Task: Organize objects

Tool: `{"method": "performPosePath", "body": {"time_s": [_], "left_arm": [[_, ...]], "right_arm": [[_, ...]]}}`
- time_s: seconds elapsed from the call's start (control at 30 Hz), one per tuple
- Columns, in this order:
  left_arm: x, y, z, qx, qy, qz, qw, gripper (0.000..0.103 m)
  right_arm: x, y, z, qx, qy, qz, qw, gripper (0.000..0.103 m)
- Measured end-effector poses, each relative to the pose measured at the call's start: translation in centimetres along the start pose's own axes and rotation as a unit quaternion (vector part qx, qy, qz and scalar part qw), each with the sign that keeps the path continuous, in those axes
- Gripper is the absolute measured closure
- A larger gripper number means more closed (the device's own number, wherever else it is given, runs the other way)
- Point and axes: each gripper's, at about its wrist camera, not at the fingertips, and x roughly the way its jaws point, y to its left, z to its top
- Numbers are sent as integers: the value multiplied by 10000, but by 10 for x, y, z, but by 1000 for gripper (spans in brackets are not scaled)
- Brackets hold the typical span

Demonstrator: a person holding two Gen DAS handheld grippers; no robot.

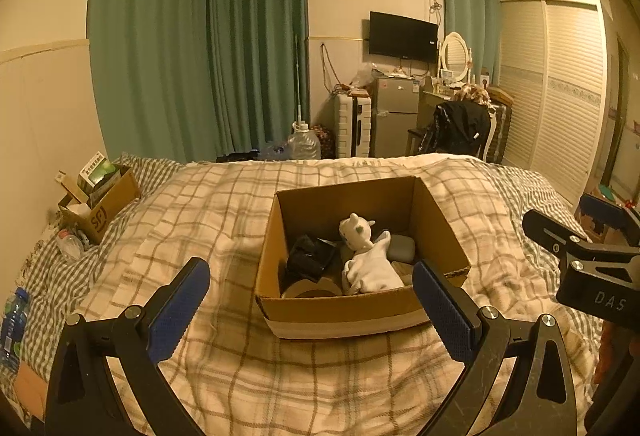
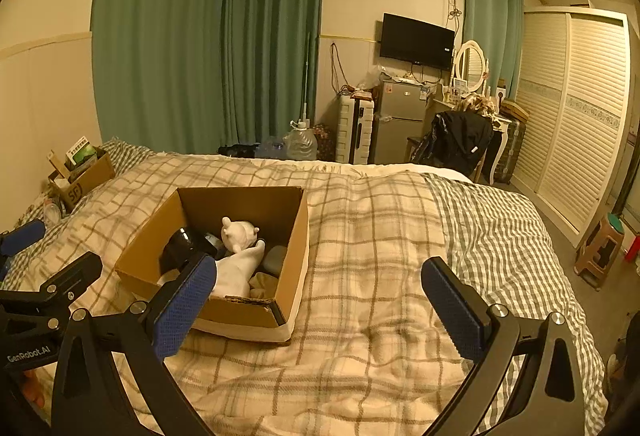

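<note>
An open cardboard box (image 1: 340,306) (image 2: 248,312) rests on the plaid blanket in the middle of the bed. Inside lie a white plush toy (image 1: 366,256) (image 2: 238,234), a crumpled black item (image 1: 310,256) (image 2: 180,248), a grey case (image 1: 402,248) (image 2: 275,258) and a roll of tape (image 1: 308,290). My left gripper (image 1: 312,308) is open just short of the box's near wall, holding nothing. My right gripper (image 2: 320,304) is open over the blanket to the right of the box, also holding nothing. In the left wrist view, the right gripper's black body (image 1: 588,256) shows at the right edge.
A smaller cardboard box (image 1: 102,202) (image 2: 82,178) with packets stands at the bed's far left, with plastic bottles (image 1: 70,244) beside it. Beyond the bed are green curtains, a water jug (image 1: 304,144), a suitcase, a small fridge and a chair with a black jacket (image 2: 460,140). A stool (image 2: 600,252) stands right of the bed.
</note>
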Motion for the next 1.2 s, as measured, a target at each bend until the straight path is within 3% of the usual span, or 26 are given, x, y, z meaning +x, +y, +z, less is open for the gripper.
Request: {"method": "performPosePath", "body": {"time_s": [1.2], "left_arm": [[-4,-2,1,84,114,-224,9996,0]], "right_arm": [[-9,1,8,-83,9,-2,10000,0]]}}
